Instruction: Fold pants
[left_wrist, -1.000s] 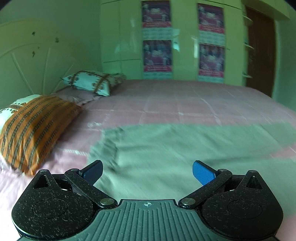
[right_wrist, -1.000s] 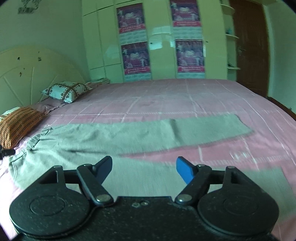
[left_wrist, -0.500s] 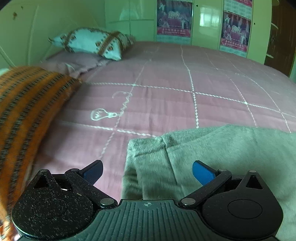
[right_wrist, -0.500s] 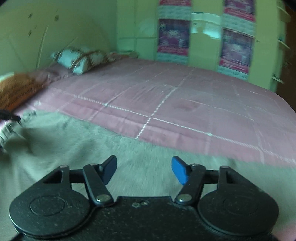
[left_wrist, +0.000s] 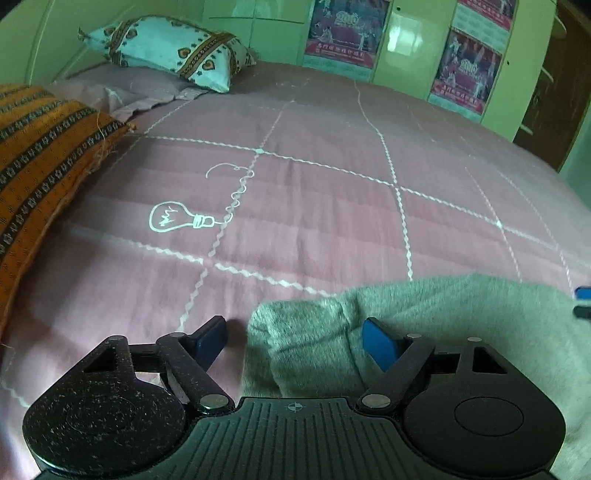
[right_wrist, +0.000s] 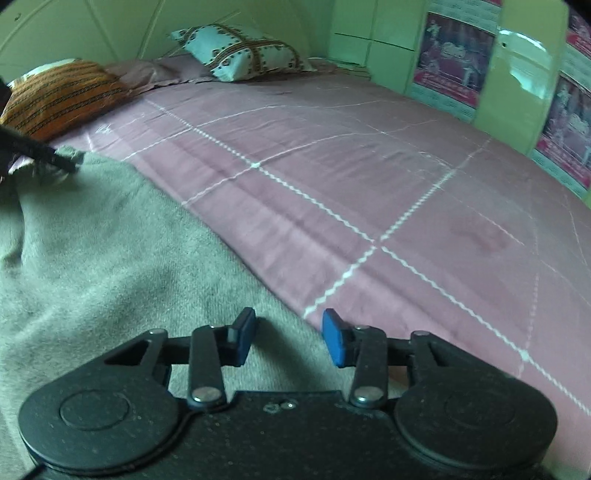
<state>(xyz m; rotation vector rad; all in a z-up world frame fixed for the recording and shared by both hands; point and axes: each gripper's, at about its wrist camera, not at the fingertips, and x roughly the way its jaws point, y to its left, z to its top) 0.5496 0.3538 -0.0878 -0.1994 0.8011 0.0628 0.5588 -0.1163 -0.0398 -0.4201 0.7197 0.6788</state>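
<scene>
Only our left wrist view shows the light-bulb drawing (left_wrist: 181, 219) on the pink bedsheet (left_wrist: 314, 206); our right shows a longer run of the grey pants (right_wrist: 92, 258). Poster (left_wrist: 345, 31) writing is unreadable. Our left gripper (left_wrist: 293, 336) is closing around the pants' corner, pads not pressing. Our right gripper (right_wrist: 289, 338) is closing over the pants' edge, pads still apart.

Pants (left_wrist: 443, 317) on bed (left_wrist: 314, 206), pillows (left_wrist: 170, 48) behind
</scene>
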